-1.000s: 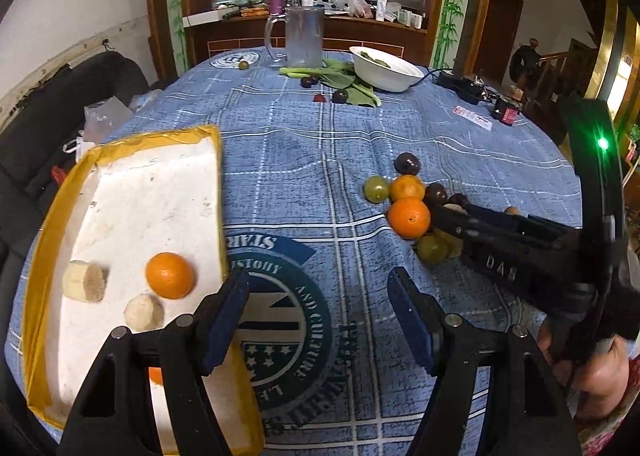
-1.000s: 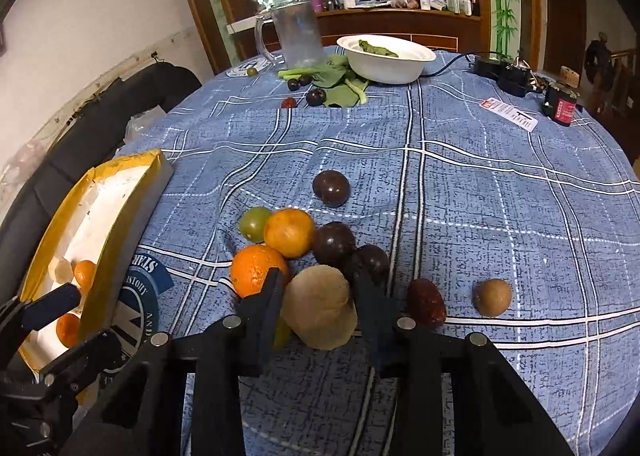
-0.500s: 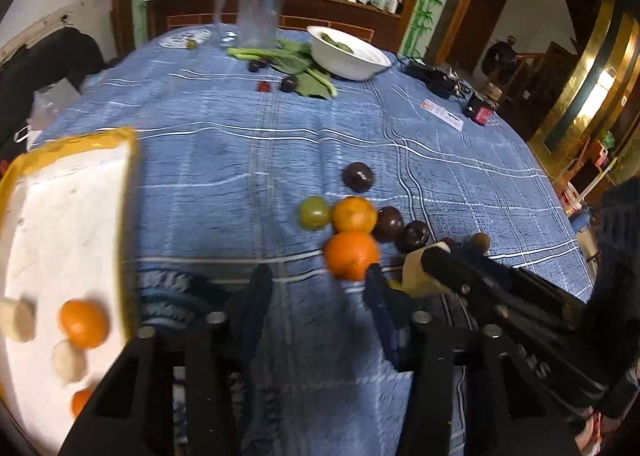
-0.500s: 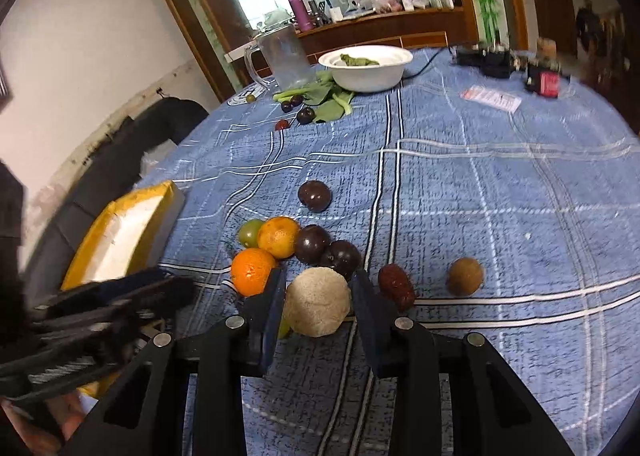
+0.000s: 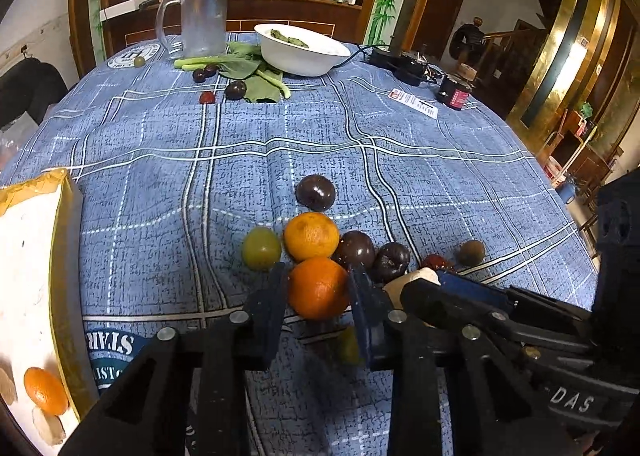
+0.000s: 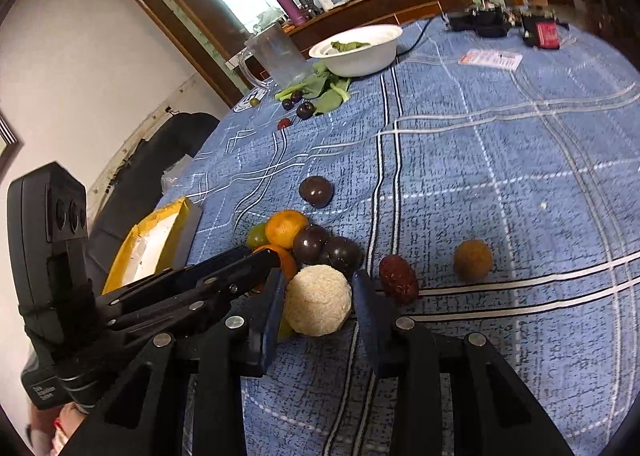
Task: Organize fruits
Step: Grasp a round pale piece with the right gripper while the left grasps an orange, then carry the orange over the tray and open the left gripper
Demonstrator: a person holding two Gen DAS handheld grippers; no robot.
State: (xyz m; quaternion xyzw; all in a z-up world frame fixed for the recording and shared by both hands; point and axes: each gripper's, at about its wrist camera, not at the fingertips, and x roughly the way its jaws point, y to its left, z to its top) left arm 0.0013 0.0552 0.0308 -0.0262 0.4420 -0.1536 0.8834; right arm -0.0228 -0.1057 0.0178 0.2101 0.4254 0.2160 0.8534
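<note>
A cluster of fruit lies on the blue checked cloth: two oranges, a green fruit [image 5: 261, 248], dark plums [image 5: 354, 250], a red date [image 6: 398, 284] and a brown fruit [image 6: 473, 259]. My left gripper [image 5: 318, 288] is closing on the nearer orange [image 5: 318, 286], and its pads touch both sides. It also shows in the right wrist view, where the left gripper [image 6: 260, 256] reaches in from the left. My right gripper [image 6: 320, 298] is shut on a pale rough round fruit [image 6: 318, 300], just right of that orange. The yellow-rimmed white tray [image 5: 60, 215] at the left holds an orange [image 5: 45, 396] and pale pieces.
At the far side stand a white bowl [image 5: 302, 51] with greens, a clear jug [image 5: 202, 21], leaves with small dark fruits [image 5: 235, 89], a card [image 5: 414, 103] and black devices [image 5: 400, 61]. A lone plum [image 5: 315, 191] lies beyond the cluster. A dark chair is at the left.
My left gripper swung right from over the tray to the fruit cluster, and its jaws narrowed from wide open onto the orange. My right gripper kept the pale fruit and rolled, tilting its view.
</note>
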